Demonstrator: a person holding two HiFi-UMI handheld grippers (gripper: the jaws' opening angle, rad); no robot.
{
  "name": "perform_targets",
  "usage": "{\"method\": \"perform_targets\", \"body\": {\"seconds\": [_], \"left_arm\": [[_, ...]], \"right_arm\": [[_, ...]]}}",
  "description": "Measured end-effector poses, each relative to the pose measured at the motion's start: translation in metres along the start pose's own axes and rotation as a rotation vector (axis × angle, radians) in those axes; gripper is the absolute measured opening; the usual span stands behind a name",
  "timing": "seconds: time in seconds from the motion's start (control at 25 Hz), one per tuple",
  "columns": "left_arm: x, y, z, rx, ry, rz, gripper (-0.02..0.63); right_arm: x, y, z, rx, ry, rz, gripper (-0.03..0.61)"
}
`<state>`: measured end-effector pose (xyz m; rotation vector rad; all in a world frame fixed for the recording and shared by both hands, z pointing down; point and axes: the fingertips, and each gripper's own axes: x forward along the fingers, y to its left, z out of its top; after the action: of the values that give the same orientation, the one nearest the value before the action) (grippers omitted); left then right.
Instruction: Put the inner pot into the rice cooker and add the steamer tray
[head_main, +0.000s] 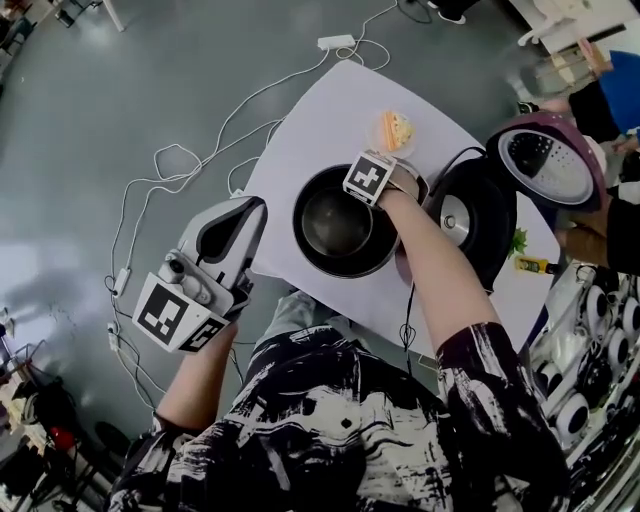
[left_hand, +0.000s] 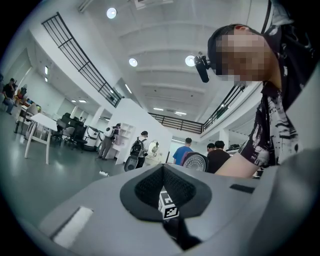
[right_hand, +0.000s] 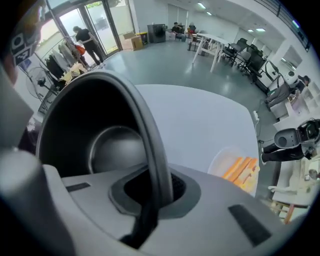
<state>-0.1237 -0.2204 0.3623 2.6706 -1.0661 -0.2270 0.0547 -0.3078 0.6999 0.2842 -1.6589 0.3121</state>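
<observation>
Your right gripper (head_main: 388, 188) points down and is clamped on the rim of the inner pot (head_main: 335, 228), on the side next to the rice cooker (head_main: 478, 215). The pot sits on the white surface (head_main: 305, 135), just left of the cooker and not in it. The cooker's lid (head_main: 545, 165) is up. Your left gripper (head_main: 250, 210) hangs off the surface's left edge, jaws together, empty. A clear dish of orange pieces (head_main: 394, 131) sits just behind the pot.

Your dark round inner pot (head_main: 338, 228), empty, upright on the white table (head_main: 320, 120), rim pinched in your right gripper (right_hand: 157, 192), just left of the black rice cooker (head_main: 478, 215), its lid swung open
</observation>
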Motion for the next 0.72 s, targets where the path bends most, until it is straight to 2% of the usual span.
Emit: {"method": "perform_targets", "body": {"seconds": [0.12,0.36,0.72], "left_arm": [[0.002,-0.003,0.001,0.002,0.000,-0.008,0.005],[0.010,-0.010,0.006,0.002,-0.002,-0.045,0.005],[0.031,-0.049,0.030,0.042,-0.035,-0.144,0.005]], "right_arm": [[-0.004,0.002,-0.002,0.014,0.003,0.014,-0.003],[-0.023,0.007,0.001,0.084,-0.061,0.030,-0.002],[-0.096,-0.008,0.012,0.305,-0.273,0.035,0.000]]}}
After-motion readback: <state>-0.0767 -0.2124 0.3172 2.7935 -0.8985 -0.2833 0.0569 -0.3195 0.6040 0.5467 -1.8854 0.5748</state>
